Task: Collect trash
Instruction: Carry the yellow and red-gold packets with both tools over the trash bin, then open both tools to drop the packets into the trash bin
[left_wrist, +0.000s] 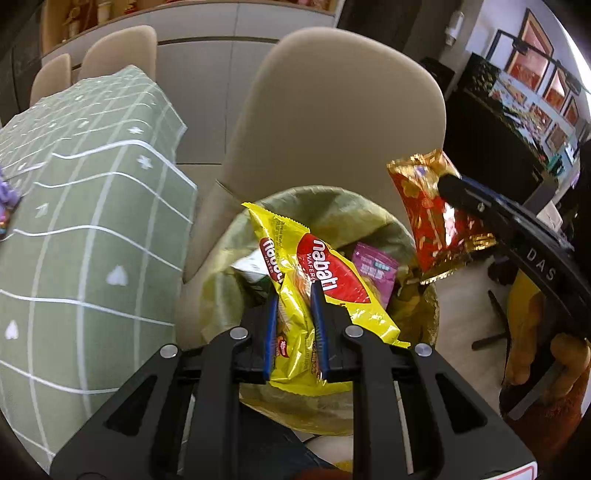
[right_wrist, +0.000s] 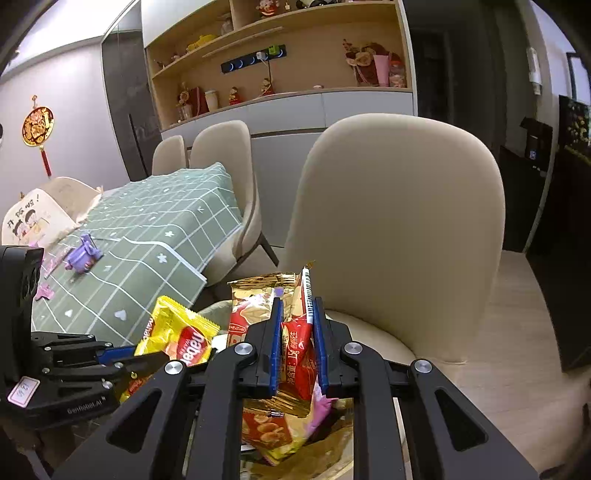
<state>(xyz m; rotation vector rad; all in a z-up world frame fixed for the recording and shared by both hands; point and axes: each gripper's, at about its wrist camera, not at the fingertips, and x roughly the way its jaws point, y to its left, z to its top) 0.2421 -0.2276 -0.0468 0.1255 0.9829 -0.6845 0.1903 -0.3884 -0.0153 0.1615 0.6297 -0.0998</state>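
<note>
While both hands hover at the bin, progress: two wrappers held, none dropped yet.
Bench (right_wrist: 155, 236): purple scraps (right_wrist: 83, 254) left to collect.
Bin (left_wrist: 332, 206): green-lined, some wrappers inside; depth hidden.
Left gripper (left_wrist: 297, 328): clamped on yellow wafer pack (left_wrist: 332, 280) over the bin.
Right gripper (right_wrist: 299, 343): pinching red snack bag (right_wrist: 295, 347), contents unclear.
</note>
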